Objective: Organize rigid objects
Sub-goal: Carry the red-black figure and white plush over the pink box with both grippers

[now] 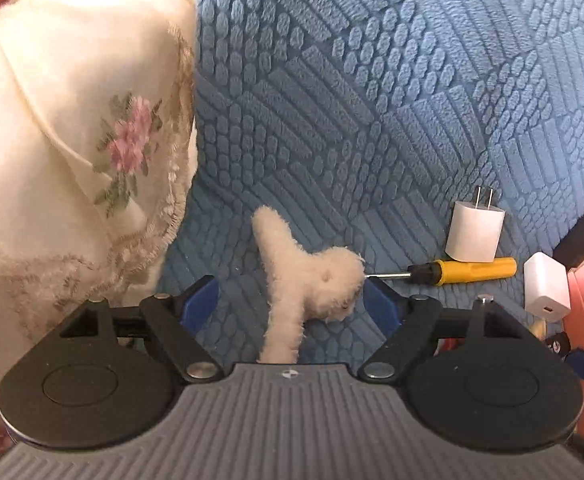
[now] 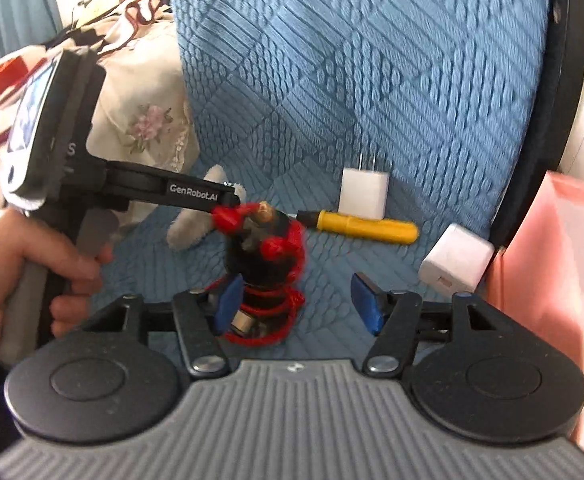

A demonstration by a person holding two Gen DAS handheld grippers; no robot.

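A white fluffy toy [image 1: 312, 276] lies on the blue textured cover [image 1: 372, 100], between the wide-apart blue fingers of my left gripper [image 1: 288, 300], which is open. A yellow-handled screwdriver [image 1: 464, 270] lies to its right, with a white plug charger [image 1: 474, 236] behind it and a white cube charger [image 1: 546, 290] at the edge. My right gripper [image 2: 296, 300] is open; a black object wound with red cord [image 2: 264, 264] stands by its left finger [image 2: 228, 300]. The screwdriver [image 2: 364, 226], plug charger [image 2: 363, 192] and cube charger [image 2: 454, 260] show beyond.
A cream floral cushion [image 1: 92, 140] lies to the left. A pink container [image 2: 552, 260] stands at the right past the cover's dark edge [image 2: 548, 120]. The hand-held left gripper body [image 2: 72, 152] crosses the right wrist view's left side.
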